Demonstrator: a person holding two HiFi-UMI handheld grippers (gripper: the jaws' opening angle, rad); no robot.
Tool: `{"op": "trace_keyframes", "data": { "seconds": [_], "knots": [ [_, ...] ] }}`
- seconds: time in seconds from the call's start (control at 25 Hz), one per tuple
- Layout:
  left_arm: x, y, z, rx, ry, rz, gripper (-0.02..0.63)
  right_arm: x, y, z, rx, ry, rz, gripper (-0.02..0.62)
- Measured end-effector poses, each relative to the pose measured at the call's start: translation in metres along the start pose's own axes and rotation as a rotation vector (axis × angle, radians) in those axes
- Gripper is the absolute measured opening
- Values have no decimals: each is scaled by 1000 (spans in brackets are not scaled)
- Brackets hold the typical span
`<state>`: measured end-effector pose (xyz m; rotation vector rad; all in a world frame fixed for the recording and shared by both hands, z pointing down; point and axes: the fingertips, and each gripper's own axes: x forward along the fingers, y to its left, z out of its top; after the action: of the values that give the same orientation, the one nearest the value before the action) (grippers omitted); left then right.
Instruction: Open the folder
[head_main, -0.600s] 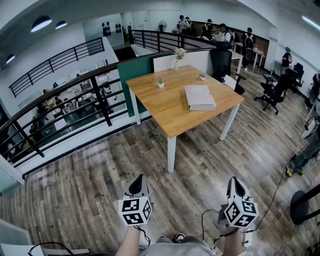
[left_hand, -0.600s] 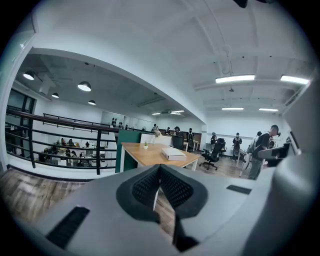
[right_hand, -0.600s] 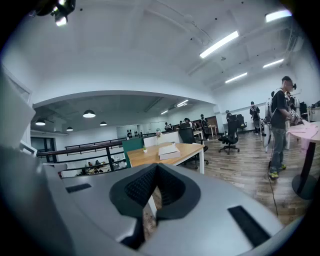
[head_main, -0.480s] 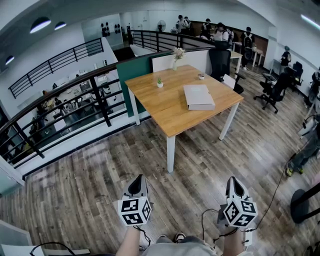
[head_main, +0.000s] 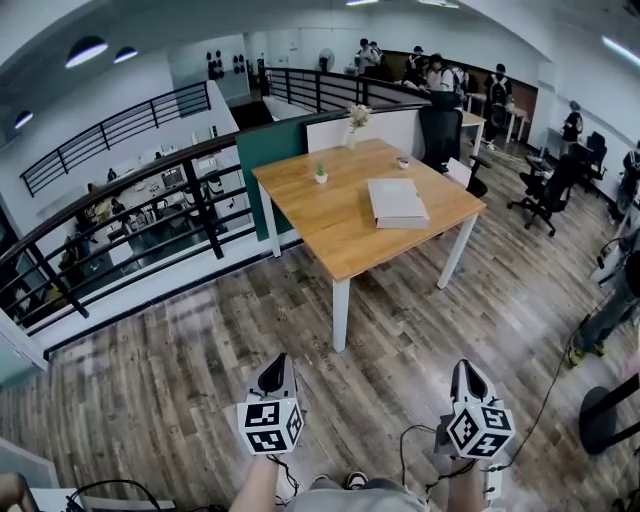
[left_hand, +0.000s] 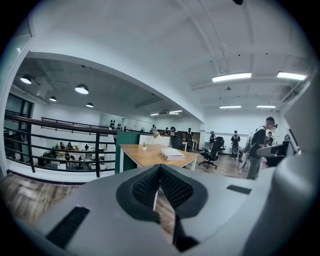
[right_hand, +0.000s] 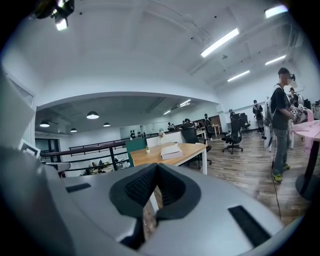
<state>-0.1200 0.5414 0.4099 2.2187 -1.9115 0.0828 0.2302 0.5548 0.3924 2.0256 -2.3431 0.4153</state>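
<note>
While fingers of left gripper (head_main: 276, 364) and right gripper (head_main: 467, 370) are pressed together, empty, the folder (head_main: 398, 201) at twelve o'clock is yet to be approached.

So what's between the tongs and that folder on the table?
Only bare wooden floor, then the near corner of the table, before the folder. The head view shows it.

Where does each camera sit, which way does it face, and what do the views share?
Head view: on the person's head, facing forward and steeply down at table and folder; shows left claw, right claw, forearms.
Left gripper view: on the left claw, about level along its shut jaws toward the table; shows only that claw.
Right gripper view: on the right claw, likewise; jaws shut.
Shared: all see the table with the folder.
</note>
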Motion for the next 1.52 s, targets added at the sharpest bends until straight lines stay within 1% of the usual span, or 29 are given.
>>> {"op": "trace_keyframes", "data": {
  "seconds": [0.08, 0.16, 0.24, 0.36, 0.4, 0.48, 0.56, 0.64, 0.8, 0.92, 1.0, 1.16, 1.4, 1.52],
  "knots": [
    [0, -7, 3, -12, -21, -24, 3, -2, -3, -2, 0, 4, -4, 2],
    [1, -14, 4, -18, -24, -44, 12, -5, -7, -3, 2, 11, -12, 2],
    [3, -17, 2, -11, -17, -50, 45, -7, -10, -4, 4, 15, -18, 2],
    [4, -20, -1, -5, -15, -50, 53, -9, -15, -7, 10, 18, -25, 2],
    [5, -22, -2, -2, -17, -51, 71, -9, -16, -8, 12, 18, -28, 2],
    [5, -24, -2, 6, -23, -52, 140, -12, -20, -8, 16, 17, -33, 2],
    [7, -27, 0, 9, -28, -55, 181, -13, -23, -8, 19, 17, -35, 2],
    [8, -30, 1, -5, -33, -72, 211, -13, -25, -8, 22, 23, -30, 2],
    [10, -35, 0, -42, -33, -110, 316, -12, -25, -5, 14, 27, -17, 2],
    [14, -38, -1, -47, -29, -114, 411, -9, -27, -1, 7, 17, -9, 2],
    [17, -40, -3, -49, -27, -110, 449, -6, -31, 1, 8, 13, -4, 2],
    [18, -44, -5, -47, -33, -102, 489, -2, -38, 2, 13, 6, 7, 2],
    [20, -48, -2, -19, -51, -58, 489, 6, -56, 0, 36, 0, 13, 2],
    [23, -50, -4, -13, -43, -47, 489, 13, -68, -6, 55, 12, 9, 2]
  ]
}}
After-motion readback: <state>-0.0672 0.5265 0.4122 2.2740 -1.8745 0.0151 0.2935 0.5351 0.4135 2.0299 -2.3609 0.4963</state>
